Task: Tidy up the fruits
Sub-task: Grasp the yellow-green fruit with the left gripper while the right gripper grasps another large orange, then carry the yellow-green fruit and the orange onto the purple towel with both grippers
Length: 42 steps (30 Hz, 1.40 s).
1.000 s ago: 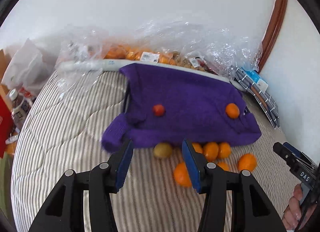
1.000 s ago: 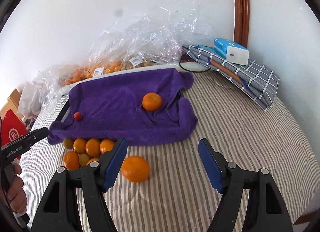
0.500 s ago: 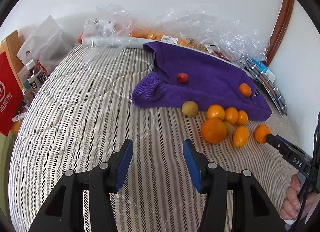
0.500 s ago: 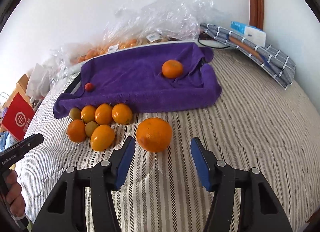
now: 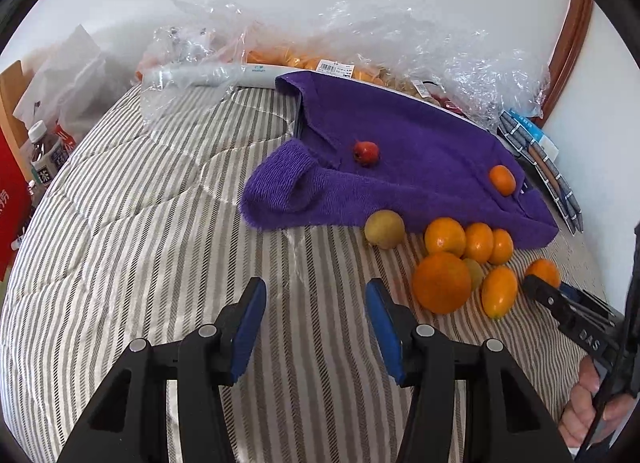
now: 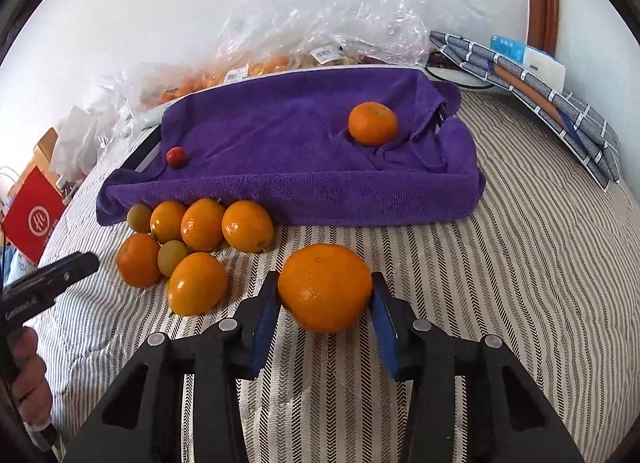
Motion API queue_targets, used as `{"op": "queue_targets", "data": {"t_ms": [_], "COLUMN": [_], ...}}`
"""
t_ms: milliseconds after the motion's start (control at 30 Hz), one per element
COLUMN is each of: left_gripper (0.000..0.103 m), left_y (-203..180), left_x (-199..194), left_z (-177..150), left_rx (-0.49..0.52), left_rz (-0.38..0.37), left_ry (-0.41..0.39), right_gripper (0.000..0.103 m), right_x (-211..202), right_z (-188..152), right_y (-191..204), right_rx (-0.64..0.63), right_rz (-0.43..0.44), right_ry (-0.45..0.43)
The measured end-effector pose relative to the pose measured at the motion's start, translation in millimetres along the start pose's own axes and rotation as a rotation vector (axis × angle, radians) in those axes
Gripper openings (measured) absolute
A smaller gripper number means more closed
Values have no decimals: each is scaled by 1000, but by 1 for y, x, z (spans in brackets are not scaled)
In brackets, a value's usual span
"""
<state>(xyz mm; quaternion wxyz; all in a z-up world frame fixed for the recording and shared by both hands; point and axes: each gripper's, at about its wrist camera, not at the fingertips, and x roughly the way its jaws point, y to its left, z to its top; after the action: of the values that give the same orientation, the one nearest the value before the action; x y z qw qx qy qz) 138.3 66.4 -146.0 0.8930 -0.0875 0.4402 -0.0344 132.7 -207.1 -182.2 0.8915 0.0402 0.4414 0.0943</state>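
A purple towel point(image 6: 304, 151) covers a tray on the striped bed; an orange point(image 6: 373, 123) and a small red fruit point(image 6: 177, 156) lie on it. Several oranges point(image 6: 202, 223) and small greenish fruits point(image 6: 172, 257) lie in a cluster in front of the towel. My right gripper point(image 6: 325, 295) is shut on a large orange point(image 6: 325, 287) that rests on the bed. My left gripper point(image 5: 316, 303) is open and empty, above bare bedding left of the cluster point(image 5: 442, 281). The towel point(image 5: 400, 167) also shows in the left wrist view.
Clear plastic bags of fruit point(image 6: 320, 35) lie behind the towel by the wall. A folded checked cloth with a blue box point(image 6: 532, 79) is at the back right. A red bag point(image 6: 34, 215) and bottles point(image 5: 44, 159) stand off the bed's left side.
My right gripper has moved forward and closed on the large orange. My left gripper has drawn back and to the left from the towel's edge, still open.
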Motion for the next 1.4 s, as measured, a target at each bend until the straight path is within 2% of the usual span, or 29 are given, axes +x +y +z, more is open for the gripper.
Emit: {"op": "queue_targets", "data": {"t_ms": [100, 233, 433, 567, 600, 667, 967, 1267, 1400], "left_gripper": [49, 49, 46, 34, 26, 27, 27, 26, 26], "left_y": [-6, -19, -28, -34, -33, -32, -31, -33, -31], "left_x": [8, 21, 32, 35, 35, 36, 26, 4, -5], "left_z": [6, 15, 24, 24, 25, 25, 23, 17, 16], "left_rx": [11, 59, 62, 60, 52, 27, 15, 21, 17], "left_rz": [-24, -14, -75, -96, -104, -112, -99, -114, -115], "left_ry": [6, 13, 9, 6, 8, 5, -47, -165, -219], "right_gripper": [43, 43, 43, 43, 43, 43, 43, 43, 43], "right_x": [-5, -11, -13, -16, -17, -18, -20, -30, -32], "right_z": [-2, -5, -5, -7, -7, -7, -5, -8, -8], "right_y": [-3, -9, -10, -2, -1, -1, -13, -18, -19], "right_rx": [-12, -25, -38, -77, -83, -82, -10, -2, 5], "right_rz": [-9, -10, -13, -16, -11, -3, 7, 57, 48], "right_ry": [-20, -39, -47, -70, -74, -80, -83, -145, -158]}}
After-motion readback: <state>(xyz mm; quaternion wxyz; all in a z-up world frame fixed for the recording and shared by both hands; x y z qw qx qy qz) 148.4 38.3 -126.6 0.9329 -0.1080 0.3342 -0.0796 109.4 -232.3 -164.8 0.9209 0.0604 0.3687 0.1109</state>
